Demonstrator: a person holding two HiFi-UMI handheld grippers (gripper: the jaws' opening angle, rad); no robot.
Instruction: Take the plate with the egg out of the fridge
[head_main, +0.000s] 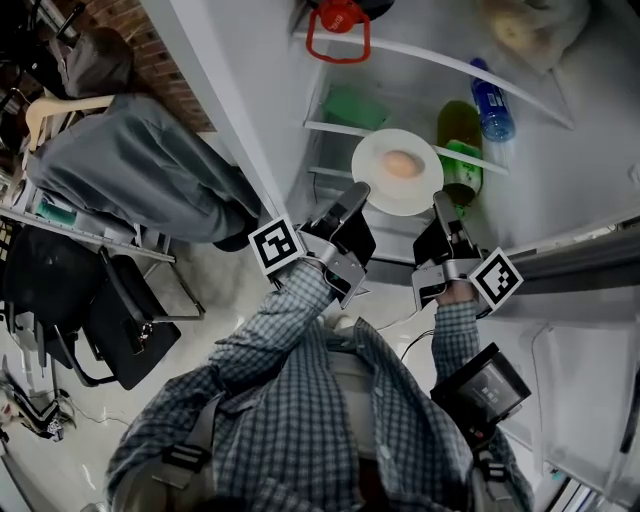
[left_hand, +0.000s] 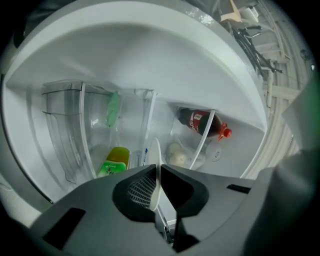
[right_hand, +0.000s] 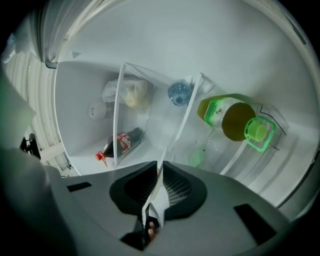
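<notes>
White plate (head_main: 398, 172) carries one pale brown egg (head_main: 402, 164) near its middle and sits level at the open front of the fridge (head_main: 560, 190). From the head view it overlaps the front edges of the lower shelves (head_main: 335, 128). Behind it to the right a green bottle (head_main: 462, 150) lies on its side, with a blue bottle (head_main: 492, 100) beyond that. On the upper level are a red-capped cola bottle (left_hand: 202, 122), also lying down, and a pale bag (right_hand: 131, 95).

Open floor lies below the plate on the person's side. The fridge's white side wall runs close along the left, and a grey bar crosses close on the right.

The left gripper (head_main: 355, 195) is closed on the plate's left rim, which shows edge-on between its jaws. The right gripper (head_main: 441, 205) pinches the right rim the same way. The plate hangs between the two, touching both.
</notes>
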